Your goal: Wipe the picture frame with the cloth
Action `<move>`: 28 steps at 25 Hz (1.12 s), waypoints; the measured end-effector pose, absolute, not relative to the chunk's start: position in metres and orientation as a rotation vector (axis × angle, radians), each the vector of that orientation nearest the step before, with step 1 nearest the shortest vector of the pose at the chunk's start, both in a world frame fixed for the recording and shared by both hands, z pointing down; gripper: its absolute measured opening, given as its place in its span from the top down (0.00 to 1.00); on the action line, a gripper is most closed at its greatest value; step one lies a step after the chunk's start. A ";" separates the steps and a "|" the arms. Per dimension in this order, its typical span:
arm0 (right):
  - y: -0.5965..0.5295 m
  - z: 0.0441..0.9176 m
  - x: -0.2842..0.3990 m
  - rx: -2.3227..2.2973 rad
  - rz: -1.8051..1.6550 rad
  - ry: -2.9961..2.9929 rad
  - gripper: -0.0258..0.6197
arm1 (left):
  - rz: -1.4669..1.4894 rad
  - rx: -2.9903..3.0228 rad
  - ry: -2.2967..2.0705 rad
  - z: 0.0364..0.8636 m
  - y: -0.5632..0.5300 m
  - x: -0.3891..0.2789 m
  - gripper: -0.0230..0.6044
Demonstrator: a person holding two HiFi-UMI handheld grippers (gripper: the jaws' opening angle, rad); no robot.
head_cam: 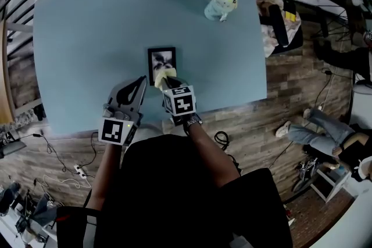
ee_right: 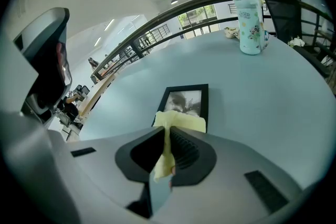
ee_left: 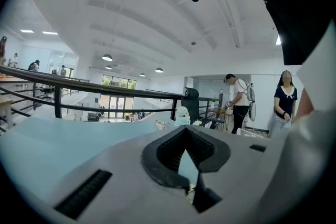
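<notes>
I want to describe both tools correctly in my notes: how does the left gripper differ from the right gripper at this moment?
The right gripper is shut on the yellow cloth; the left gripper holds nothing, its fingers close together. The right gripper reaches the frame's near edge, with the cloth over it; the left gripper is beside the frame, to its left. Both point away from the person, over the table.

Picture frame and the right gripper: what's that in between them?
The yellow cloth, pinched in the right gripper and draped over the picture frame's near edge. The right gripper view shows it best.
</notes>
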State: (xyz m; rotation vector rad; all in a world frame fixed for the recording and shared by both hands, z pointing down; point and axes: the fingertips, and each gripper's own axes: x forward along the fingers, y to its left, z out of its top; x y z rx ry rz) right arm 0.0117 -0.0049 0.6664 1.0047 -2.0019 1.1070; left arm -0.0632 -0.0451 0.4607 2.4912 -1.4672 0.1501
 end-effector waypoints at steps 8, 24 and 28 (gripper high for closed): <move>-0.005 0.661 0.029 1.046 1.107 -2.008 0.91 | 0.154 2.509 -1.437 0.459 -0.044 -0.046 0.97; -0.015 0.654 0.062 1.169 1.122 -1.981 0.91 | 0.149 2.547 -1.384 0.456 -0.047 -0.030 0.97; -0.018 0.650 0.068 1.190 1.124 -1.972 0.91 | 0.155 2.562 -1.351 0.455 -0.045 -0.029 0.97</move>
